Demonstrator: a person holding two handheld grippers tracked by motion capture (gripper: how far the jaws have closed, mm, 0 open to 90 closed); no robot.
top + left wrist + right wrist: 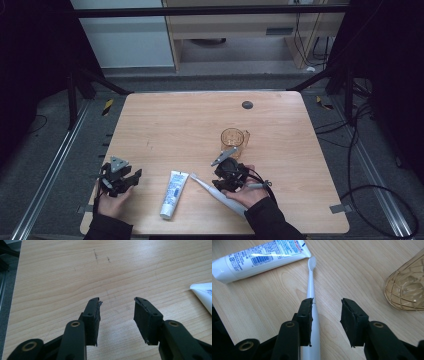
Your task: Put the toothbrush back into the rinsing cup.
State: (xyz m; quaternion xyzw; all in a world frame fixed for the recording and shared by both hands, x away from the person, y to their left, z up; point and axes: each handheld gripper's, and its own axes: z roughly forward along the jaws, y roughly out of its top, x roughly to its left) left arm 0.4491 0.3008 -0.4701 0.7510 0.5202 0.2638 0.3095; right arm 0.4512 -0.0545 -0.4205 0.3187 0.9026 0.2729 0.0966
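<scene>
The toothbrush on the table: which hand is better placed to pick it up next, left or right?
Probably the right. The right gripper hovers open just above the toothbrush, its handle beside one jaw. The left gripper faces bare table, with only the toothpaste tube nearby.

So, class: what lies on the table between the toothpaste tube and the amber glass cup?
The white electric toothbrush lies between the toothpaste tube and the amber glass cup, as the high view shows.

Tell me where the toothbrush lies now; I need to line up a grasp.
In the high view the toothbrush lies near the table's front edge, between the toothpaste tube and the right tool, with the amber cup behind.
</scene>
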